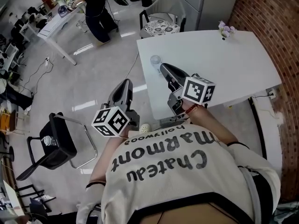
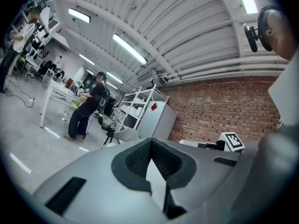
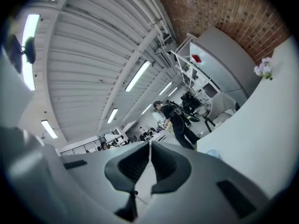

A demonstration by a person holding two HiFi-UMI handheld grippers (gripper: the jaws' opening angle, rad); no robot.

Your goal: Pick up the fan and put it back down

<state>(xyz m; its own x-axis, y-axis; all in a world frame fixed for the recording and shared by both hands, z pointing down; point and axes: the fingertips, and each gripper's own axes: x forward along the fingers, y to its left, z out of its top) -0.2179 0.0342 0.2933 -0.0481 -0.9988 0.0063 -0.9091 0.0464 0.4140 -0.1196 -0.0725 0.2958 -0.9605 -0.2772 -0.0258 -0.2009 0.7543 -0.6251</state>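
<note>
The fan [image 1: 155, 59] is a small, round, pale thing standing on the white table [image 1: 233, 64] near its left edge; the right gripper view shows it as a bluish spot [image 3: 212, 153] just past the jaws. My right gripper [image 1: 164, 67] hovers over that table edge, a little nearer to me than the fan, pointing level, shut with nothing in it [image 3: 149, 143]. My left gripper [image 1: 125, 83] is held over the floor left of the table, its jaw tips meeting with nothing between them [image 2: 150, 142]. Neither gripper touches the fan.
A pot of purple flowers [image 1: 226, 30] stands at the table's far edge. A cushioned chair [image 1: 161, 15] is behind the table, a black chair [image 1: 53, 146] on the floor to my left. A person [image 1: 97, 8] stands at a long desk. Brick wall on the right.
</note>
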